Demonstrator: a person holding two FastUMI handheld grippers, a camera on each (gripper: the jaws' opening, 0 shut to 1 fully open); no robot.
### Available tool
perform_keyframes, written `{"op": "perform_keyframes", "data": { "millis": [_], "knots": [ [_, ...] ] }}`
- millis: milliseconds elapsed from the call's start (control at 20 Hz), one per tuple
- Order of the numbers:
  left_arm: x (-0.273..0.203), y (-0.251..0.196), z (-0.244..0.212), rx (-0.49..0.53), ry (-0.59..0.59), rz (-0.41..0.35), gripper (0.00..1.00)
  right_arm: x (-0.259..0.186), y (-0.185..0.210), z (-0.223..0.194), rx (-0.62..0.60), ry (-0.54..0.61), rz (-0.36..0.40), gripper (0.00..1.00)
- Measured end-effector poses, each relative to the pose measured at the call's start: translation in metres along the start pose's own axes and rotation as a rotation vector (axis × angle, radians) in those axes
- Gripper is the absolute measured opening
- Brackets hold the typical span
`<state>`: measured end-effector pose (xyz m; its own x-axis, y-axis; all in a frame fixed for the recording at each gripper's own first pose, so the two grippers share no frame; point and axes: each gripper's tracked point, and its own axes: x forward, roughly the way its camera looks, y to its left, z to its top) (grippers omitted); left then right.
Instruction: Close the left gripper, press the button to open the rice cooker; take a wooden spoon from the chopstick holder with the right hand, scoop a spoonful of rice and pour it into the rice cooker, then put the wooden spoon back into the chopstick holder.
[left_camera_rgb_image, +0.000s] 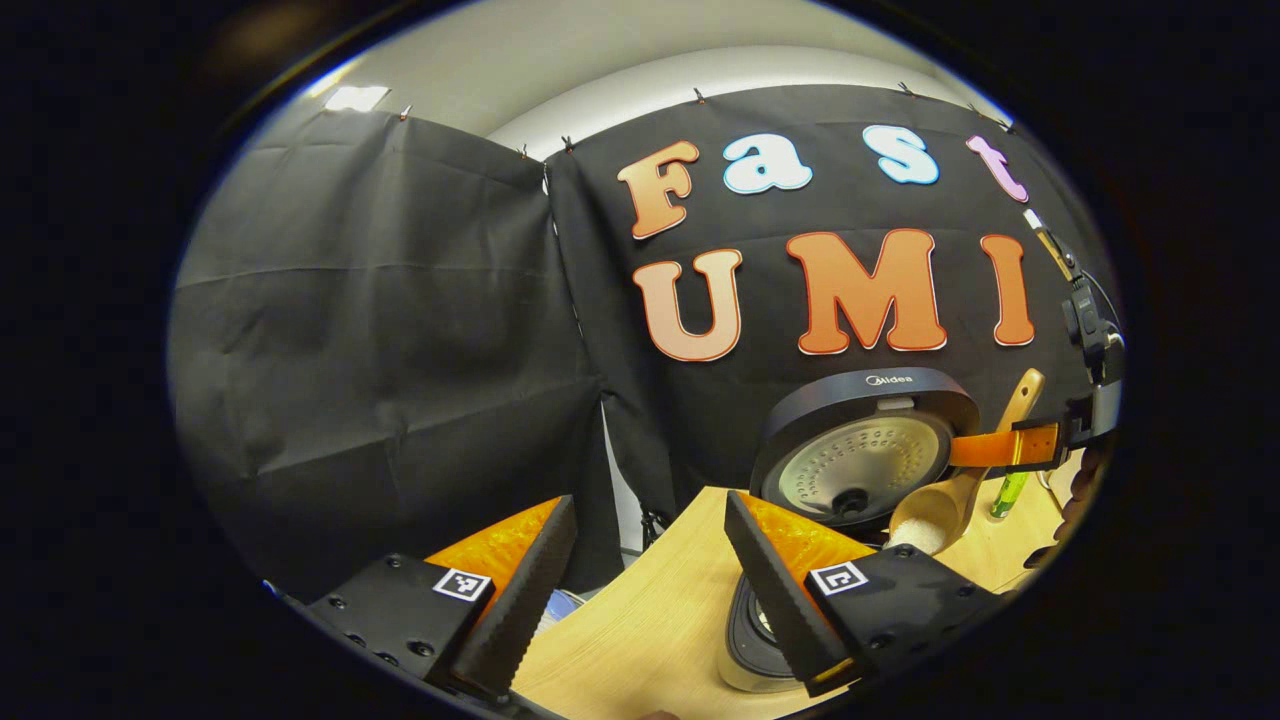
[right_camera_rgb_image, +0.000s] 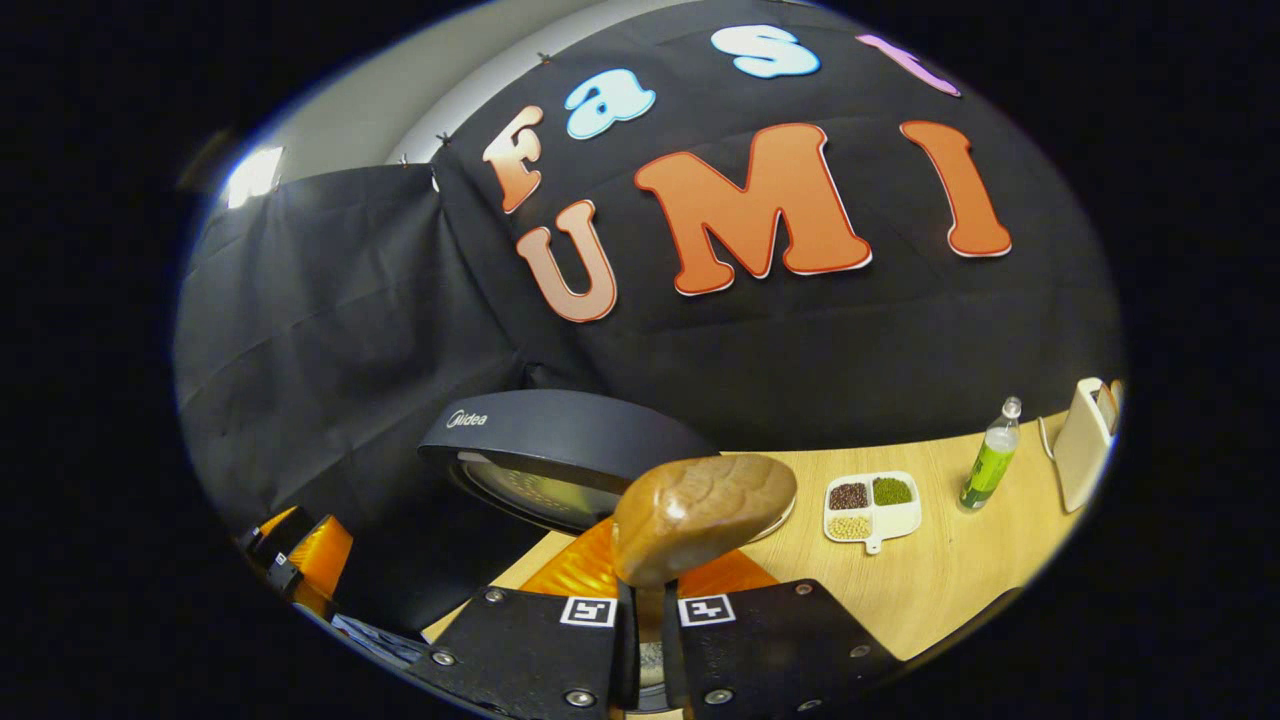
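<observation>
Now the rice cooker stands on the bench with its lid raised. Over its pot, the right gripper pinches the wooden spoon by the handle, fingers pressed against it. Nearer, the left gripper hangs with fingers spread apart, holding nothing. Toward the bench's far edge sit a divided dish of beans and a green bottle.
</observation>
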<state>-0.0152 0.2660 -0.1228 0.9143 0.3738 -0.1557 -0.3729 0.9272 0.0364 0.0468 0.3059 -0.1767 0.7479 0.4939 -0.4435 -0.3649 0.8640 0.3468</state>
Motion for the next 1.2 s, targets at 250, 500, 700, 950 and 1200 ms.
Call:
{"op": "perform_keyframes", "data": {
  "millis": [250,500,700,950,1200],
  "knots": [
    [0.000,-0.002,-0.001,0.006,0.002,-0.005,0.93,-0.005,0.015,0.002,-0.150,-0.026,0.033,0.08],
    [-0.002,-0.002,0.000,0.012,0.003,-0.003,0.93,-0.010,0.028,0.006,-0.292,-0.062,0.058,0.08],
    [-0.005,-0.004,-0.001,0.011,0.010,-0.003,0.93,-0.018,0.045,0.008,-0.430,-0.109,0.096,0.08],
    [-0.009,-0.011,0.002,0.021,0.005,-0.004,0.93,-0.028,0.046,0.007,-0.434,-0.120,0.116,0.08],
    [-0.015,-0.023,0.005,0.028,0.005,-0.012,0.93,-0.047,0.006,0.021,-0.316,-0.118,0.073,0.08]
  ]
}}
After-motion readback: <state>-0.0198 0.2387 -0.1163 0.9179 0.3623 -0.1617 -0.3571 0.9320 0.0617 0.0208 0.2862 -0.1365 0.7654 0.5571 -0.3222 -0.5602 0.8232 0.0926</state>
